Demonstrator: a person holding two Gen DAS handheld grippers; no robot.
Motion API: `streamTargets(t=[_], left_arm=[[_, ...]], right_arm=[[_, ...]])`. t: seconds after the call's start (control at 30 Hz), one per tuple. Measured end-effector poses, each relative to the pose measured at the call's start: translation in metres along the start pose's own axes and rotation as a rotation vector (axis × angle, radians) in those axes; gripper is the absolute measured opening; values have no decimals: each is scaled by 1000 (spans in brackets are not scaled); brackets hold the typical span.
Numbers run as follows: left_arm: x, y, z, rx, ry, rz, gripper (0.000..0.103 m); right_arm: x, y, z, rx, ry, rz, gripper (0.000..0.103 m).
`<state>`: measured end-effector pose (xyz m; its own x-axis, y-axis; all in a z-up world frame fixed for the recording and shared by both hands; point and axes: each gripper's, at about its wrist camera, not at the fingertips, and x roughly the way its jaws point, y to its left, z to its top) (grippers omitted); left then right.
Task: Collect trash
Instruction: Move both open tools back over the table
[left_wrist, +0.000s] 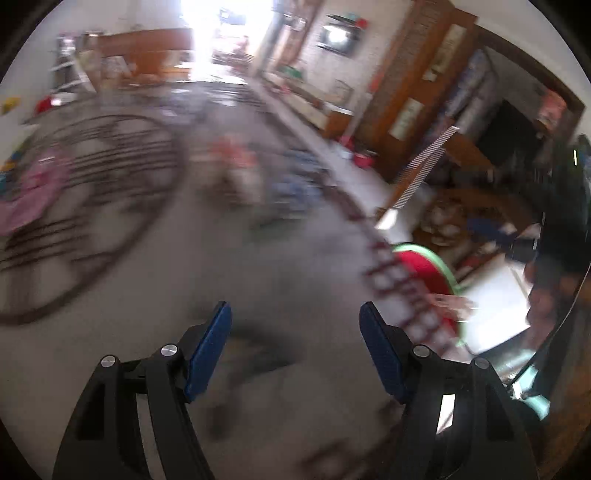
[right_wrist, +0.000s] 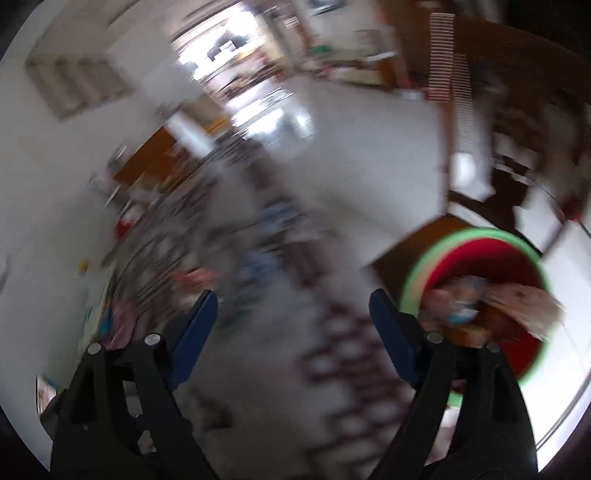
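Observation:
Both views are blurred by motion. A red bin with a green rim (right_wrist: 517, 254) stands on the floor at the right, with crumpled wrappers (right_wrist: 461, 299) inside; it also shows in the left wrist view (left_wrist: 432, 269) at the rug's right edge. My right gripper (right_wrist: 291, 310) is open and empty, just left of the bin. My left gripper (left_wrist: 295, 325) is open and empty above the grey rug (left_wrist: 258, 258). Blurred reddish (left_wrist: 236, 155) and bluish (left_wrist: 295, 184) items lie on the rug farther ahead.
A pink item (left_wrist: 33, 192) lies on the rug's round dark pattern at the left. Wooden cabinets (left_wrist: 417, 85) line the right wall, with a low wooden table (left_wrist: 461, 218) in front. A bright doorway (left_wrist: 225, 29) is far ahead.

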<state>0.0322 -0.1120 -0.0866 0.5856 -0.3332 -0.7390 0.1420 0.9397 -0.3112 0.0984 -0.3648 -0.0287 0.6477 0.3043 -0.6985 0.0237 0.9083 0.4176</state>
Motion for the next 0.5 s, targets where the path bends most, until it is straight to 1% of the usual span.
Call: streamTargets(t=[0.03,0.1,0.17,0.2,0.27,0.3,0.37,0.43,0.5], left_arm=[[-7,16,-2,-2,-6,39,68],[-16,35,-6,-7,-18,81,68],[-20,59,-5,-27,-37,123,68],[-21,67,-6,-37,-41,133,68],[-24,89,-5,-81,-45,156,68],[-27,95,-6,-99,-46,161,68],[-33,110,-3,-143,-58,170,68],[-33,118,0,-162,-73,189,68],[-36,125,2,-169,-87,217,68]], right_arm=[[10,17,0,-40,16,-2,85],[42,60,-1,-155,62,-28,87],[68,87,-4,-218,98,-50,87],[86,101,-4,-243,119,-65,87],[107,117,-4,-255,134,-78,87],[121,124,-3,-258,135,-91,87],[137,132,-3,-256,127,-104,87],[161,139,-7,-260,162,-120,87],[180,146,-11,-277,224,-136,87]])
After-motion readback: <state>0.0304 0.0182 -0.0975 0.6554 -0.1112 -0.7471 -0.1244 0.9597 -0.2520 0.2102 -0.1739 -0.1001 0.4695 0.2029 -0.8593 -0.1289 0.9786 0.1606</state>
